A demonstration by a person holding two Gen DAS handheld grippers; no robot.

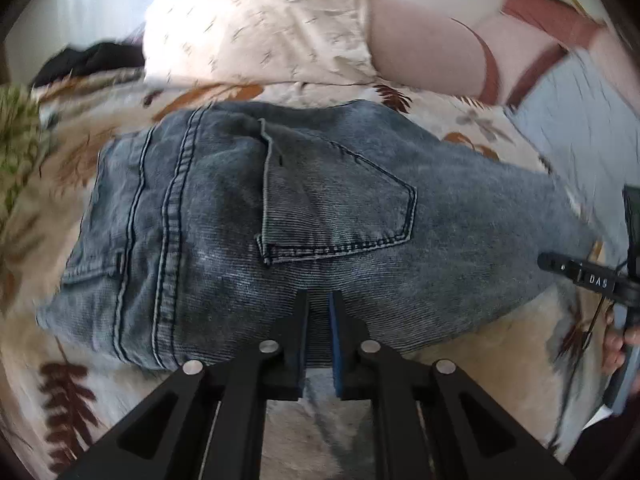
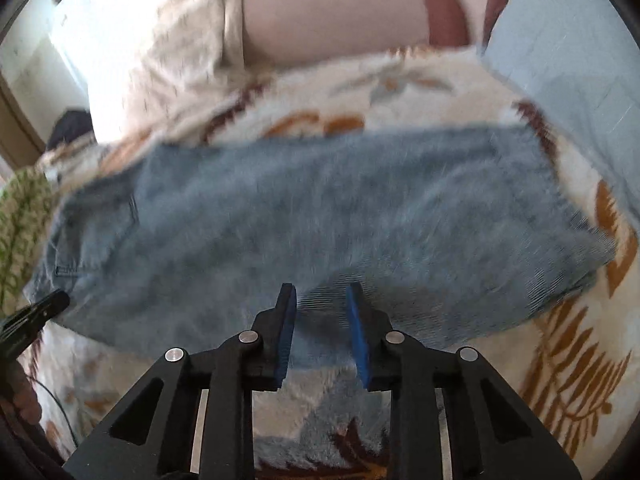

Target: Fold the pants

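Blue-grey jeans lie folded lengthwise on a leaf-patterned blanket, back pocket up, waistband to the left. My left gripper sits at the near edge of the seat with its jaws narrowly apart over the denim; no fabric is clearly pinched. In the right wrist view the jeans are blurred, the leg part running to the right. My right gripper is open at the near edge of the leg, its fingertips over the cloth. The right gripper's tip shows at the left view's right edge.
A cream fleece blanket with brown leaves covers the surface. A person in a pale print top sits beyond the jeans. A green patterned cloth lies at the left, a light blue cloth at the far right.
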